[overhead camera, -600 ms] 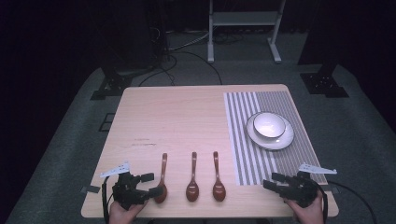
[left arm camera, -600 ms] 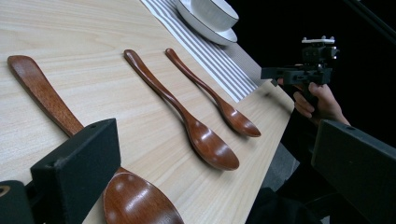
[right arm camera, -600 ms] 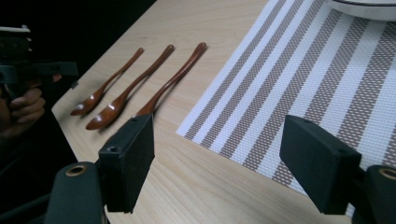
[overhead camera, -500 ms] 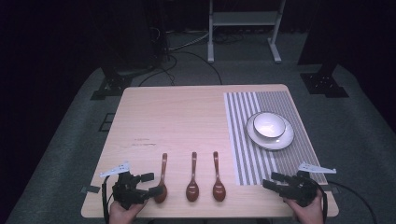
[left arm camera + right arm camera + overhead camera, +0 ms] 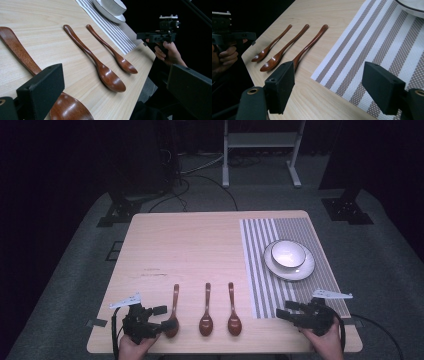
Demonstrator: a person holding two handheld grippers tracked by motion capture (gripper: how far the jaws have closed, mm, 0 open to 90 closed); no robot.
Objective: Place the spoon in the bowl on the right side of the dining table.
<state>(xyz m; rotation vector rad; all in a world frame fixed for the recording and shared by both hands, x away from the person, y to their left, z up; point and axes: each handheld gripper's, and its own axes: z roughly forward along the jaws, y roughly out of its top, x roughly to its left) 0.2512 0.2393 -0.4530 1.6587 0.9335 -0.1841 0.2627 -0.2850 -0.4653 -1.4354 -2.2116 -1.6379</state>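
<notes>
The leftmost wooden spoon (image 5: pixel 173 316) lies near the tabletop's (image 5: pixel 200 245) front edge, its bowl by my left gripper (image 5: pixel 159 319) — jaws wide open, empty. I'd straddle the neck squarely, then close. My right gripper (image 5: pixel 289 311) hovers open over the striped placemat (image 5: pixel 260 270) — nothing has shifted since earlier.

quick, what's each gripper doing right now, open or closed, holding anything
Left gripper: open, holding nothing, by the leftmost spoon.
Right gripper: open, holding nothing, over the striped placemat.

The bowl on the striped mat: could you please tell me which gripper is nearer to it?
Right. The right gripper sits just below the bowl; the left gripper is across the table.
</notes>
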